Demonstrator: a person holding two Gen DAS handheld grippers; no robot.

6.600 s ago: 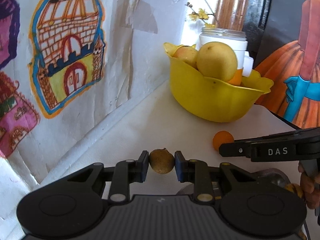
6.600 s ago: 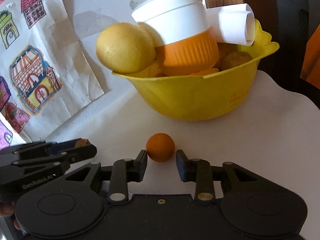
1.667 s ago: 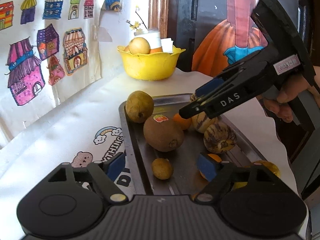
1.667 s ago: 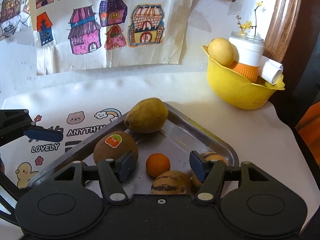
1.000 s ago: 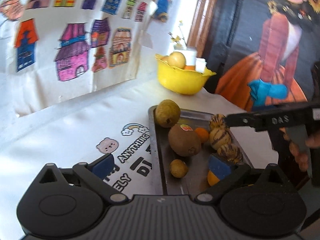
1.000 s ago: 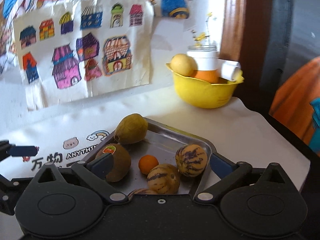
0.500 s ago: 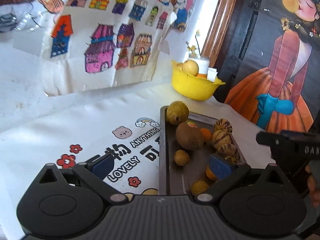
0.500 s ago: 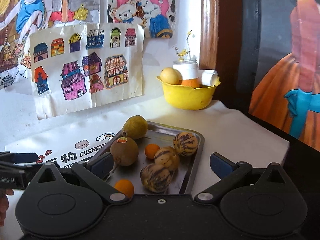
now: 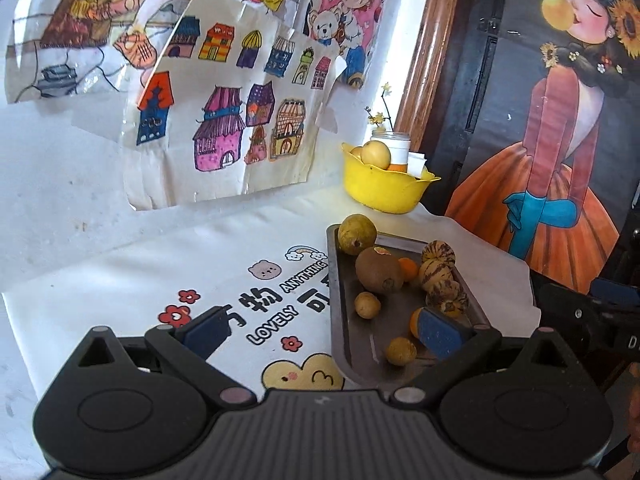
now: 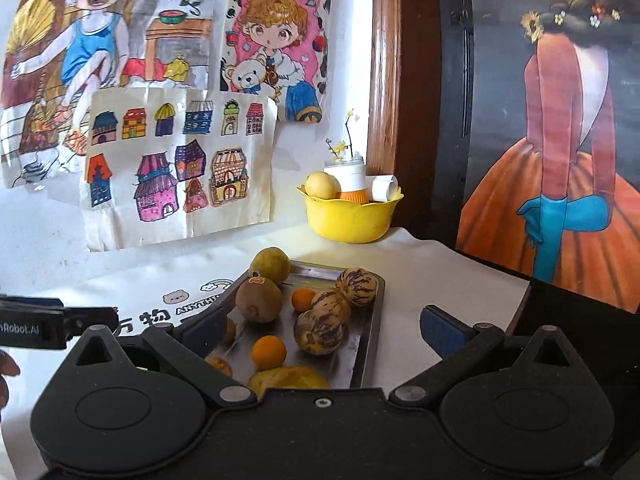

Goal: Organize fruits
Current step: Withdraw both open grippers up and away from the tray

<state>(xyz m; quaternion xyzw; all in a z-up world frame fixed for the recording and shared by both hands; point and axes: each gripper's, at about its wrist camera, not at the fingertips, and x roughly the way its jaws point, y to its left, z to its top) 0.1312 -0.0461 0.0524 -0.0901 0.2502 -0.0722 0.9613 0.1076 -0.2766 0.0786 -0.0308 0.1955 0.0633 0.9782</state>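
Steel-grey and rectangular, the metal tray (image 10: pixel 370 330) lies on our white printed tablecloth (image 9: pixel 224 280) and carries the fruit. At its far corner we see a greenish-yellow pear (image 10: pixel 270 266), and a brown kiwi with a red sticker (image 10: pixel 259 299) sits just in front of it. Three striped tan melons (image 10: pixel 320 330) cluster along the tray's right side, with a small orange tangerine (image 10: pixel 303 299) between them and the kiwi. A second orange tangerine (image 10: pixel 269 353) rests nearer us. Behind the tray, well apart, a yellow plastic bowl (image 10: pixel 348 216) holds a yellow fruit and a white-and-orange jar. We hold the left gripper (image 9: pixel 320 332) and the right gripper (image 10: pixel 320 326) above the near end of the tray, both spread wide, gripping nothing.
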